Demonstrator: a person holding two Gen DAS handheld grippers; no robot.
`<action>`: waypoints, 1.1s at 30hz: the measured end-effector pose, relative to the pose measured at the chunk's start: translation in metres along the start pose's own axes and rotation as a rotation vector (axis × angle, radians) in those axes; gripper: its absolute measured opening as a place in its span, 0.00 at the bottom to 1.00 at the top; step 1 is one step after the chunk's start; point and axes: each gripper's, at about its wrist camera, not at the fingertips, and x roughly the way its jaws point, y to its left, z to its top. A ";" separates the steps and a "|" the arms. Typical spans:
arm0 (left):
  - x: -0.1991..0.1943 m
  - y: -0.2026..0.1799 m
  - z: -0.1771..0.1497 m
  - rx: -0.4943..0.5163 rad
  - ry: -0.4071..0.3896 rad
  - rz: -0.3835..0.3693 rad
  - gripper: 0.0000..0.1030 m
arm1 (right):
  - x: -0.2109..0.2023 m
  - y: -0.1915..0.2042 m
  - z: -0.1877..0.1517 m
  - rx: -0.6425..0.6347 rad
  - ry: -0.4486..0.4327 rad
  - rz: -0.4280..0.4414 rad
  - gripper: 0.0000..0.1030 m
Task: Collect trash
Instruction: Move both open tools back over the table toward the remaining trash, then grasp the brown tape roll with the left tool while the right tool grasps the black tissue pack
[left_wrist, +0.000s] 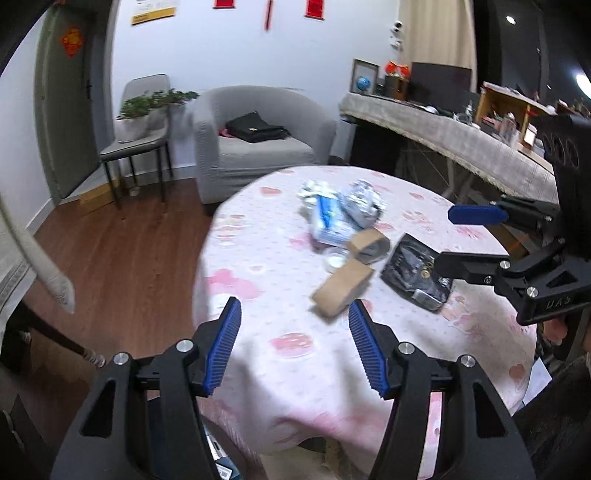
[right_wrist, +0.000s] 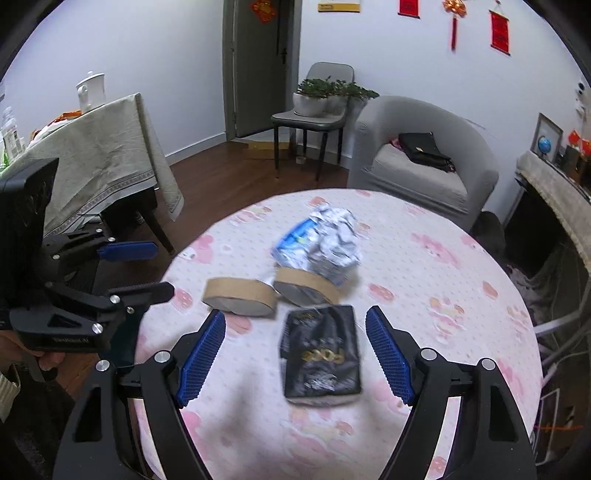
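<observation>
Right wrist view: right gripper (right_wrist: 295, 354) hangs released over the black packet (right_wrist: 321, 358); left gripper (left_wrist: 293, 345) gapes too. Two cardboard tape cores (right_wrist: 240, 297), crumpled foil (right_wrist: 336, 240) and a blue wrapper (right_wrist: 295, 240) lie uncollected on the surface (right_wrist: 443, 277).

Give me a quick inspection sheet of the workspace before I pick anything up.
Surface: round table under a pink patterned cloth.
Job's things: black packet lying flat nearest the right tool; two brown tape rolls side by side; crumpled foil against a blue-white wrapper behind them.
Clutter: small clear lid between the rolls and the wrapper.
Grippers: left tool open, empty, near the closest roll; right tool open, empty, either side of the packet.
Cables: nothing seen on the table.
Surroundings: grey armchair with a black bag, chair with plants, side table, door.
</observation>
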 end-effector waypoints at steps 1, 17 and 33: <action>0.006 -0.005 0.001 0.006 0.006 -0.008 0.62 | 0.000 -0.006 -0.002 0.011 0.004 0.000 0.77; 0.050 -0.028 0.004 0.022 0.070 -0.057 0.57 | -0.001 -0.046 -0.025 0.080 0.044 0.007 0.77; 0.056 -0.036 0.004 0.009 0.084 -0.102 0.24 | 0.023 -0.028 -0.029 0.015 0.111 0.015 0.77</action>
